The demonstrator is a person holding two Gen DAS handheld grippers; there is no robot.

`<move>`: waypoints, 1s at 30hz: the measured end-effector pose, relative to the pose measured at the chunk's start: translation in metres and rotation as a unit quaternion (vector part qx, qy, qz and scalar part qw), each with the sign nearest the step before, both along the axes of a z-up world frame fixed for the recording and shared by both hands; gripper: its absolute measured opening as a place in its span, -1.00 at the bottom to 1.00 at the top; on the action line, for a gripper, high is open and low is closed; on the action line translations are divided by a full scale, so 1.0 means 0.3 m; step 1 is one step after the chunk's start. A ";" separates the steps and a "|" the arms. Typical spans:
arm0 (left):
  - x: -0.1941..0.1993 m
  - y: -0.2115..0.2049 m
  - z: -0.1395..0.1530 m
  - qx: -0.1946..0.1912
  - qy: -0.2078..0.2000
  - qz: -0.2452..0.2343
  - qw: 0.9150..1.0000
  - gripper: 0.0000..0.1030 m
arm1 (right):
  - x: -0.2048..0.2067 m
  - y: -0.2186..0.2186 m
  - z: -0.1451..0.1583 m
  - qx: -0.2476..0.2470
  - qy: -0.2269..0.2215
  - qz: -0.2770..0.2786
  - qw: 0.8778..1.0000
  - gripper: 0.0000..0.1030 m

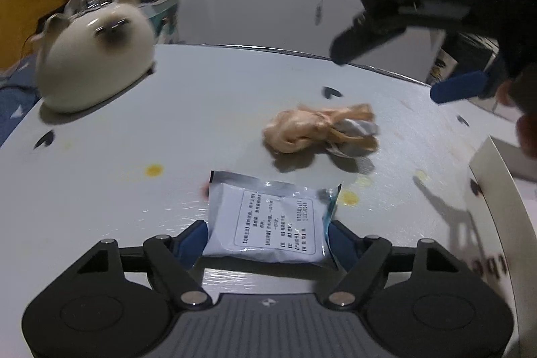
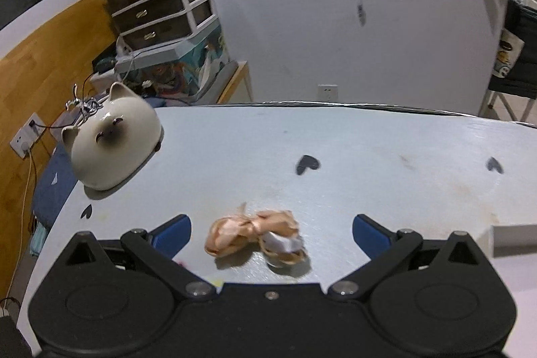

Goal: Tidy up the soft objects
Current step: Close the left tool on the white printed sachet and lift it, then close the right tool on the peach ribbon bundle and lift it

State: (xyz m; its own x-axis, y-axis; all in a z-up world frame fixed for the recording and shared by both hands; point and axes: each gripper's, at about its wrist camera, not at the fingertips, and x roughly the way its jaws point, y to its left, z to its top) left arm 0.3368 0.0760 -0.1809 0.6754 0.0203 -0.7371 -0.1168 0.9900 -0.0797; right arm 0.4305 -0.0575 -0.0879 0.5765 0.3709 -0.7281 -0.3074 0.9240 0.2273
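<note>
We've got the left gripper (image 1: 268, 237) angled down, its blue pads (image 1: 196, 235) sitting right at the two sides of a packet. The right gripper (image 2: 271, 232) is tilted down too, jaws spread wide with nothing pinched, and it shows up high in the left view.

We are carrying two matching claws. Our left claw (image 1: 268, 234) is showing a grey ribbed centre plate, black teardrop housings on both sides of it, black linkage bars pinned with silver round screws, and blue pads on its fingertips (image 1: 196, 237). Our right claw (image 2: 272, 228) is wearing an all-black body with one small silver screw at its middle, the same silver-pinned black links flanking that screw, and blue fingertips (image 2: 369, 230) beyond them.
</note>
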 end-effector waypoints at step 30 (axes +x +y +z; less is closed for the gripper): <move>-0.132 0.211 0.049 -0.029 -0.008 0.110 0.994 0.50 | -0.050 0.101 -0.142 -0.071 0.007 0.074 0.995 -0.59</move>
